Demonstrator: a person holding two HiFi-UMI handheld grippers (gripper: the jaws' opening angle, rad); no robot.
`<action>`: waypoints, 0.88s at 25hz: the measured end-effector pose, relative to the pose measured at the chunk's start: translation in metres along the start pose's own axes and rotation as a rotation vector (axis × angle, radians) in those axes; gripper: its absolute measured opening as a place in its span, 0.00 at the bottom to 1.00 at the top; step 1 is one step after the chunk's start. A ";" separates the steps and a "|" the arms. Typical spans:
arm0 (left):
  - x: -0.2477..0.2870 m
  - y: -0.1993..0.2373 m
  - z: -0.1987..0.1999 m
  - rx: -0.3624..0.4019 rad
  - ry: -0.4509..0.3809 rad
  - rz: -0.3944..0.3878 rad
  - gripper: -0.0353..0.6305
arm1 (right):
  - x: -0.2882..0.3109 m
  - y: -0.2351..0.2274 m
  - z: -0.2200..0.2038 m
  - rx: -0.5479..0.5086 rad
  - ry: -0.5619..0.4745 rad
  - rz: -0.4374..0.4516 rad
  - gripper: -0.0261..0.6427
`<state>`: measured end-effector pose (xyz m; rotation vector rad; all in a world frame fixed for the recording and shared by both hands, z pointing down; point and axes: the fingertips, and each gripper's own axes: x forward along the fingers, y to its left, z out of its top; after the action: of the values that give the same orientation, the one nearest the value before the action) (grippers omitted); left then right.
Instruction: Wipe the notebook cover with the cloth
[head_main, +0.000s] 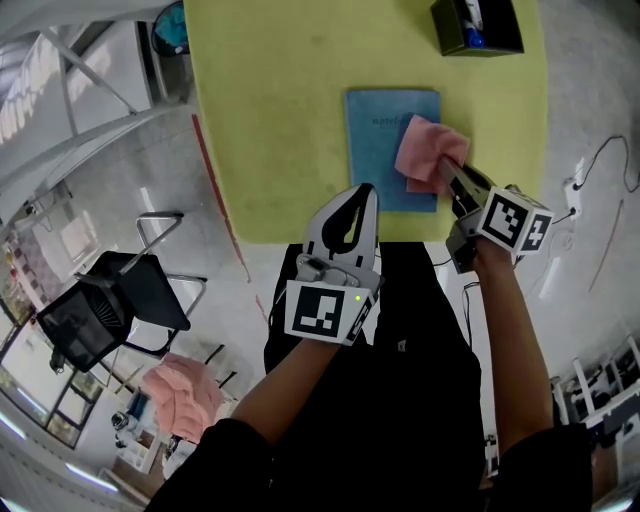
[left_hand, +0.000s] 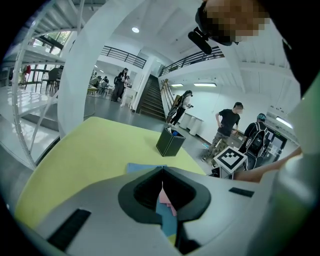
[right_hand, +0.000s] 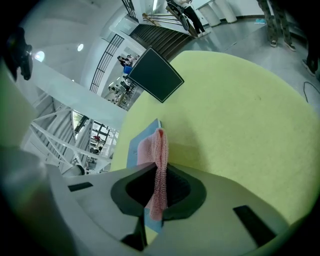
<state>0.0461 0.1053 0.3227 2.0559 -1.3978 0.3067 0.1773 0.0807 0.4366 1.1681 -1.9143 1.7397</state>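
The blue notebook (head_main: 380, 140) lies flat on the yellow worktop (head_main: 280, 120), close to its near edge. The right tool (head_main: 447, 172) is clamped on the pink cloth (head_main: 428, 152), which rests on the notebook's right side. The left tool (head_main: 365, 190), jaws together and empty, hovers over the near edge. A dark box (head_main: 478, 28) stands near the far right corner.

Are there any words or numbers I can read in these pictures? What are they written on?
Nothing here can be read for sure.
Notebook: a faint line of print near the top of the cover, too blurred to read.
Cube markers: only black and white squares, no letters or numbers.
Box: no print that can be made out.
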 end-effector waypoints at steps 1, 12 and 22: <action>-0.002 0.000 0.001 -0.004 -0.002 -0.001 0.08 | -0.003 0.004 0.000 0.008 -0.009 0.011 0.10; -0.037 0.051 0.007 0.006 0.000 0.003 0.08 | -0.018 0.115 -0.006 -0.032 -0.142 0.211 0.10; -0.070 0.088 0.013 0.022 0.009 -0.021 0.08 | 0.027 0.153 -0.068 -0.075 0.001 0.189 0.10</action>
<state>-0.0640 0.1289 0.3088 2.0830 -1.3725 0.3226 0.0295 0.1248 0.3653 0.9881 -2.1303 1.7423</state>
